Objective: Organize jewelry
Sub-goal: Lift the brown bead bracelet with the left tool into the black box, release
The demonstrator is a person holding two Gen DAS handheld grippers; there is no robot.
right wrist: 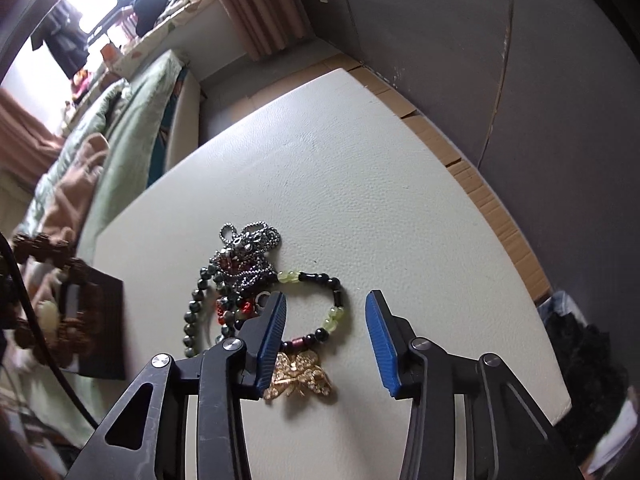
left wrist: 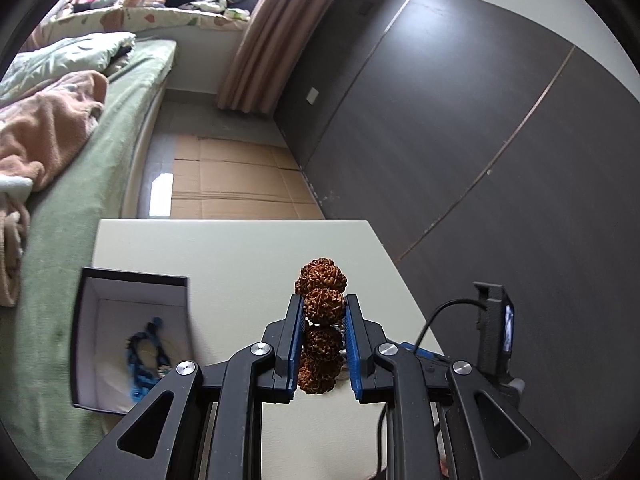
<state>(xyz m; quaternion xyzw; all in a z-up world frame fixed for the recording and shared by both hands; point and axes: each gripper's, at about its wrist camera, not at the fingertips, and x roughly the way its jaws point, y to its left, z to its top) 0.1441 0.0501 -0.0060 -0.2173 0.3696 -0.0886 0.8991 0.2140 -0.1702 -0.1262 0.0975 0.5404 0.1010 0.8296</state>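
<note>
My left gripper (left wrist: 323, 308) is shut on a brown rough-bead bracelet (left wrist: 322, 280), held above the white table (left wrist: 240, 248). An open box (left wrist: 92, 300) with a white lining sits at the left and holds a blue bracelet (left wrist: 146, 356). My right gripper (right wrist: 326, 304) is open and empty, low over a pile of jewelry: a silver ball chain (right wrist: 248, 248), a black-and-green bead bracelet (right wrist: 332, 300), a dark bead strand (right wrist: 196, 308) and a gold butterfly brooch (right wrist: 300, 376). In the right wrist view the brown bracelet (right wrist: 44, 248) and the box (right wrist: 104, 320) show blurred at the left.
A bed with green sheets (left wrist: 80, 184) runs along the table's left side. A dark panelled wall (left wrist: 460, 140) stands to the right. Cardboard (left wrist: 236, 184) covers the floor beyond the table. A black cable (left wrist: 436, 316) and the other gripper's phone mount (left wrist: 496, 332) are at the right.
</note>
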